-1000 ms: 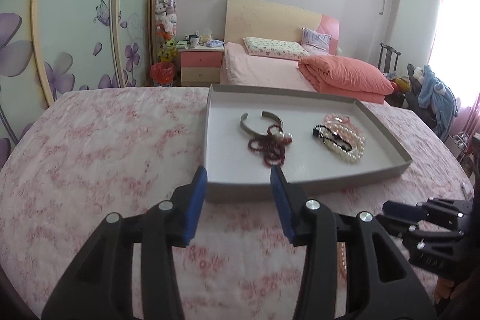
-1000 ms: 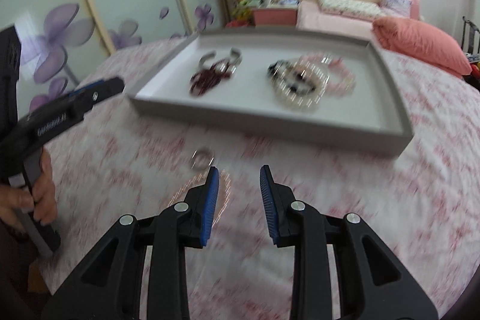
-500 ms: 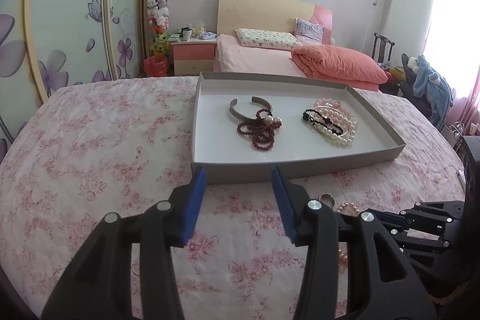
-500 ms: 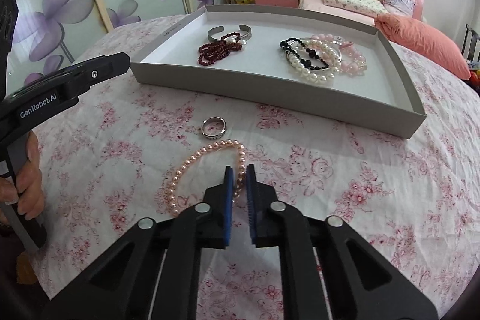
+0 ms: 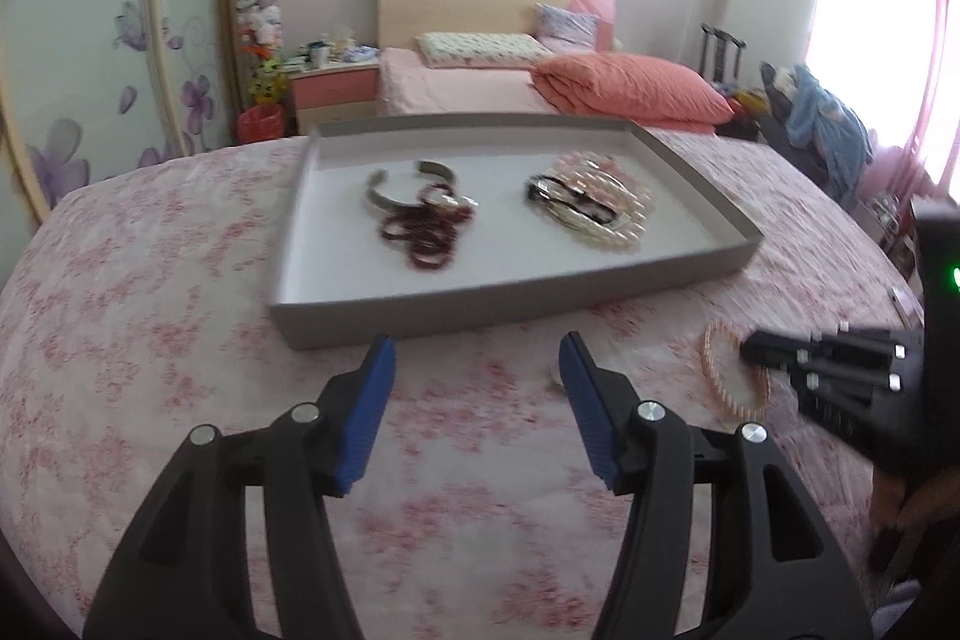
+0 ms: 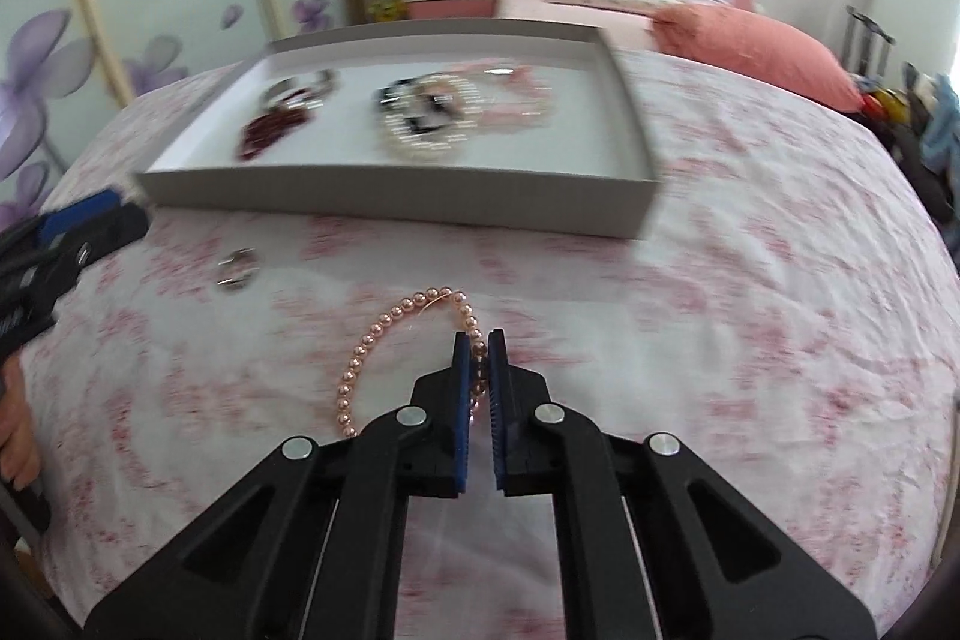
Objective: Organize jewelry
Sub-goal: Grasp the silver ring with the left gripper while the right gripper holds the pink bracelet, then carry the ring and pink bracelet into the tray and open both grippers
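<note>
A pink pearl bracelet (image 6: 384, 340) lies on the floral cloth, its right side pinched in my right gripper (image 6: 478, 340), which is shut on it. The bracelet also shows in the left wrist view (image 5: 720, 370) beside the right gripper (image 5: 756, 347). A silver ring (image 6: 237, 268) lies to its left. A grey tray (image 6: 396, 202) behind holds a silver bangle, dark red beads (image 6: 273, 130) and a pile of pearl and black bracelets (image 6: 432, 118). My left gripper (image 5: 477, 358) is open and empty, just in front of the tray (image 5: 480, 307).
The table has a pink floral cloth (image 5: 150, 340). Beyond it stand a bed with a salmon quilt (image 5: 624, 88), a nightstand (image 5: 333, 91) and sliding wardrobe doors (image 5: 90, 40). A chair with blue clothes (image 5: 822, 124) is at the right.
My right gripper closed from open onto the pink pearl bracelet and now grips its right side. My left gripper stayed open and shifted slightly in front of the tray.
</note>
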`<state>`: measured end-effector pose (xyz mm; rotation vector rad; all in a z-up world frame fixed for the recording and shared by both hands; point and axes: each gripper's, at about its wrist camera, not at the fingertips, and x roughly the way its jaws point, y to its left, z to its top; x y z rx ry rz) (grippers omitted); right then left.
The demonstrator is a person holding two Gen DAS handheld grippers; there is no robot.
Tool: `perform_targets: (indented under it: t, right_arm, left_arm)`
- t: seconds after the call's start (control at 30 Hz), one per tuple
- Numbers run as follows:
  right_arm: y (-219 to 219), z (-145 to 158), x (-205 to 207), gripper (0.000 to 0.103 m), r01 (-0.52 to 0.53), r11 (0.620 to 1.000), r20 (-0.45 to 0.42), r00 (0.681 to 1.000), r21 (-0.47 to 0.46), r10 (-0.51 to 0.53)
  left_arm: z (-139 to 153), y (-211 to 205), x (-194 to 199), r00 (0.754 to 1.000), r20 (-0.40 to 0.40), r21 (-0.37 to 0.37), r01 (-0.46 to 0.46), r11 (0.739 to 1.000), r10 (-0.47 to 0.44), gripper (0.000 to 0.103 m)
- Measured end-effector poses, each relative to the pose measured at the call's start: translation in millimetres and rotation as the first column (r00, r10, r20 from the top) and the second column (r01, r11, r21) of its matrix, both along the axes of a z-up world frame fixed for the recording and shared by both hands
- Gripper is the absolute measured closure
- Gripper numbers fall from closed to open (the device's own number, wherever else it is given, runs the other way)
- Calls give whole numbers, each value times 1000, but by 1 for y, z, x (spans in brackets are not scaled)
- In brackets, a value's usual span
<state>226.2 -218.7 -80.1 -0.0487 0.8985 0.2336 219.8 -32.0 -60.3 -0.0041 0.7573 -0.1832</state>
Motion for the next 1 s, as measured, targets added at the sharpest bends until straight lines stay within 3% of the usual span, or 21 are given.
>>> perform_targets:
  t: [0.17,0.37,0.57,0.77,1.0]
  right_arm:
    - [-13,-2,3,96,32,999,8,999,16,-33]
    - [-14,-3,2,96,27,999,6,1000,26,-28]
    - [-17,-3,2,96,28,999,3,1000,41,-28]
    - [-17,-3,2,96,27,999,3,1000,41,-27]
    - [-17,-2,2,96,26,999,2,1000,44,-26]
  left_arm:
    - [-13,-27,8,996,-54,28,79,996,-77,46]
    - [-30,-49,23,988,-125,76,97,992,-87,48]
    - [-35,-49,30,988,-140,90,79,993,-66,60]
    - [-34,-50,31,988,-135,93,81,992,-68,81]
    - [-32,-44,27,989,-136,83,64,994,-52,81]
